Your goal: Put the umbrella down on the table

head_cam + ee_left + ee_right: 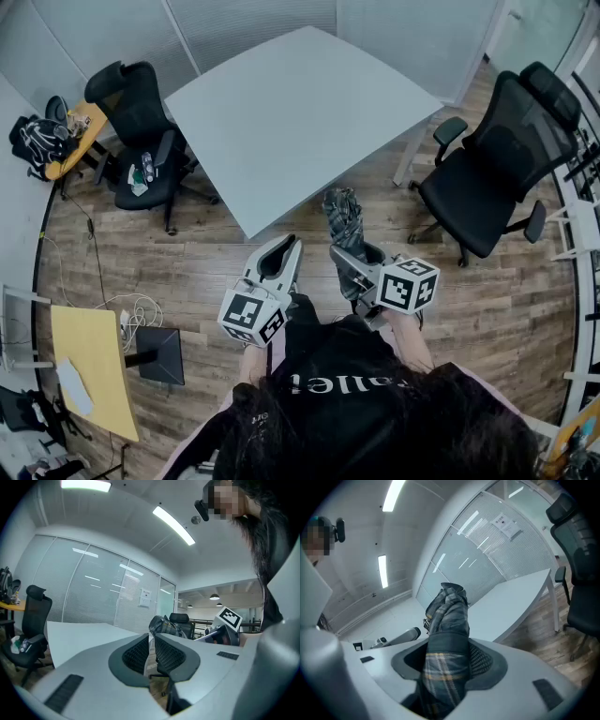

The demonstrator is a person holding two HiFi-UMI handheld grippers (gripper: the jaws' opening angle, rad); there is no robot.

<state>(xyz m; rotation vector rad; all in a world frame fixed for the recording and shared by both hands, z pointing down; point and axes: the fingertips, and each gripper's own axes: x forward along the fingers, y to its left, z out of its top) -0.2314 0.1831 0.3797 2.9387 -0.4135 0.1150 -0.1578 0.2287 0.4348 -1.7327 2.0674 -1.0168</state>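
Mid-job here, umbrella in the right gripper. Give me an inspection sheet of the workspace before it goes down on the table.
Surface: table, grey top, nothing seen on it.
Job's things: umbrella, folded, plaid, held over the floor just short of the table's near edge.
Clutter: small items on the left chair; black bag at far left.
Grippers: right gripper shut on the umbrella; left gripper shut, nothing in it.
Cables: loose cables on the floor at left, beside the yellow desk; none near the table.
Surroundings: right chair beside the table, wood floor, glass partitions behind.
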